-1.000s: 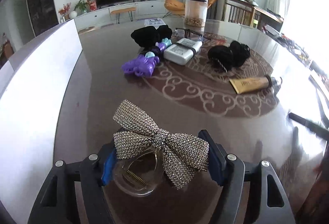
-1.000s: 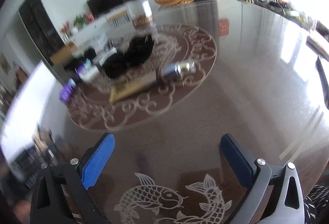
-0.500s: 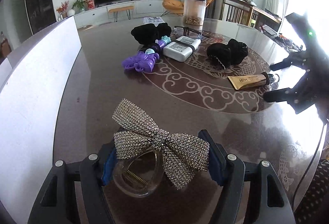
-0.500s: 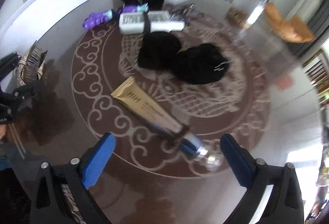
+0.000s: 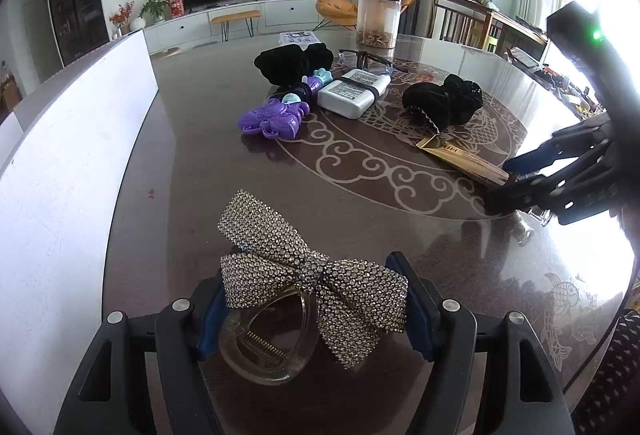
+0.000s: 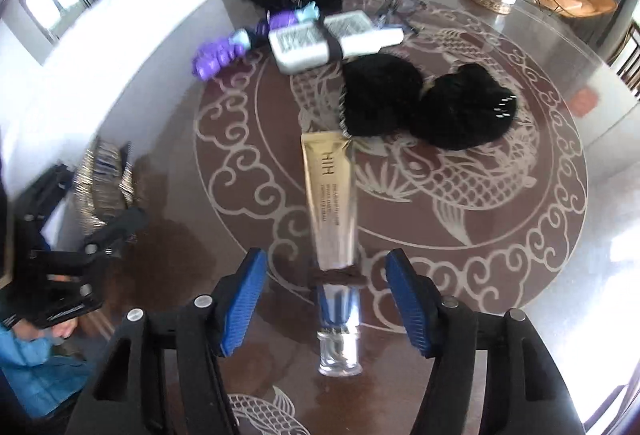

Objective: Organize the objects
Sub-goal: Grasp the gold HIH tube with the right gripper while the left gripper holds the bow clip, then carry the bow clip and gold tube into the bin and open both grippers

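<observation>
1. The dark round table [image 5: 352,203] with its pale scroll and fish inlay carries everything.
2. The right gripper [image 6: 326,299] points steeply down at it, its blue jaws closing but still apart, with gaps on both sides of the tube.
3. The left gripper [image 5: 308,307] is clamped on a rhinestone bow hair clip [image 5: 312,283].
4. The gold cream tube [image 6: 330,195] lies flat on the inlay, its clear cap end between the right jaws.

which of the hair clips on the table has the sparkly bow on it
The rhinestone bow clip, a clear claw clip held in the left tongs. The others lie loose farther back on the table: the purple clip and two black fluffy ones.
</observation>
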Demonstrator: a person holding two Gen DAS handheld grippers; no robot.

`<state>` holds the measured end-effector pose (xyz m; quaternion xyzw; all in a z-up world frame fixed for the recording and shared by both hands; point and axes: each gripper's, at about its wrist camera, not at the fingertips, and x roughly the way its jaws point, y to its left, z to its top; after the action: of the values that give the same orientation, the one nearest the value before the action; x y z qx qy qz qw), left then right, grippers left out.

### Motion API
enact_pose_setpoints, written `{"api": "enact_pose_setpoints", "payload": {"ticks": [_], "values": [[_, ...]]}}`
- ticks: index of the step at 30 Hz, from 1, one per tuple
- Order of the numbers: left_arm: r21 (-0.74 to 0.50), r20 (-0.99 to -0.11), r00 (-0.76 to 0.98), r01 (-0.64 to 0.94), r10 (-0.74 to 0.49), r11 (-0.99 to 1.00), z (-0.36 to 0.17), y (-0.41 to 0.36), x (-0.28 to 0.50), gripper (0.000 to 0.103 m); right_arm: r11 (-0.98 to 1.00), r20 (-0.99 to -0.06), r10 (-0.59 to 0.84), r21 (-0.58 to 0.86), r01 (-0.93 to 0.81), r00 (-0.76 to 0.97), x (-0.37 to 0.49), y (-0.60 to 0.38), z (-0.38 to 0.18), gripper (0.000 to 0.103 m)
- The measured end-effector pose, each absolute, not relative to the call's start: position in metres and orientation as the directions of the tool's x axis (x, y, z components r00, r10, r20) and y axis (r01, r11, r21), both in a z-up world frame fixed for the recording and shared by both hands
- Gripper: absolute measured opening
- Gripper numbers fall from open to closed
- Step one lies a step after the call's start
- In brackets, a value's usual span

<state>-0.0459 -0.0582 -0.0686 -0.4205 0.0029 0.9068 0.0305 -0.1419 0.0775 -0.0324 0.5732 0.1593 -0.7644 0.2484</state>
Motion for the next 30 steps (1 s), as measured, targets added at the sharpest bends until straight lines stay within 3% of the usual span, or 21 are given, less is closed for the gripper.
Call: {"api": "enact_pose_setpoints", "payload": {"ticks": [1,2,4,8,15,19,26,30], "values": [[-0.023,-0.762,-0.645,-0.058,0.055,-0.998,-0.068,-0.058,-0.046,0.070,-0.826,-0.957,-0.187,0.030,0.563,-0.224,-0.141,0.076,-0.031,0.030],[-0.026,-0.761,-0.646,-0.057,0.057,-0.998,-0.068,-0.059,-0.045,0.070,-0.831,-0.959,-0.185,0.037,0.555,-0.213,-0.140,0.077,-0.030,0.029],[-0.043,-0.758,-0.650,-0.043,0.061,-0.998,-0.067,-0.062,-0.042,0.070,-0.845,-0.960,-0.187,0.048,0.532,-0.211,-0.133,0.079,-0.031,0.029],[-0.116,-0.750,-0.651,-0.045,0.117,-0.992,-0.055,-0.064,-0.028,0.070,-0.882,-0.918,-0.326,0.209,0.423,-0.225,-0.116,0.108,-0.010,0.028],[-0.137,-0.689,-0.705,-0.099,0.167,-0.986,0.000,-0.066,-0.001,0.070,-0.776,-0.749,-0.620,0.542,0.321,-0.234,-0.088,0.110,0.019,0.028],[-0.191,-0.668,-0.721,-0.073,0.185,-0.979,0.031,-0.090,0.012,0.070,-0.701,-0.665,-0.709,0.630,0.335,-0.233,-0.078,0.081,0.038,0.028],[-0.215,-0.657,-0.747,0.056,0.102,-0.975,0.071,-0.172,0.037,0.070,-0.579,-0.533,-0.814,0.713,0.396,-0.230,-0.054,0.019,0.080,0.028],[-0.161,-0.669,-0.742,0.193,-0.036,-0.968,0.082,-0.235,0.050,0.070,-0.515,-0.477,-0.854,0.725,0.457,-0.206,-0.045,-0.039,0.099,0.029]]}}
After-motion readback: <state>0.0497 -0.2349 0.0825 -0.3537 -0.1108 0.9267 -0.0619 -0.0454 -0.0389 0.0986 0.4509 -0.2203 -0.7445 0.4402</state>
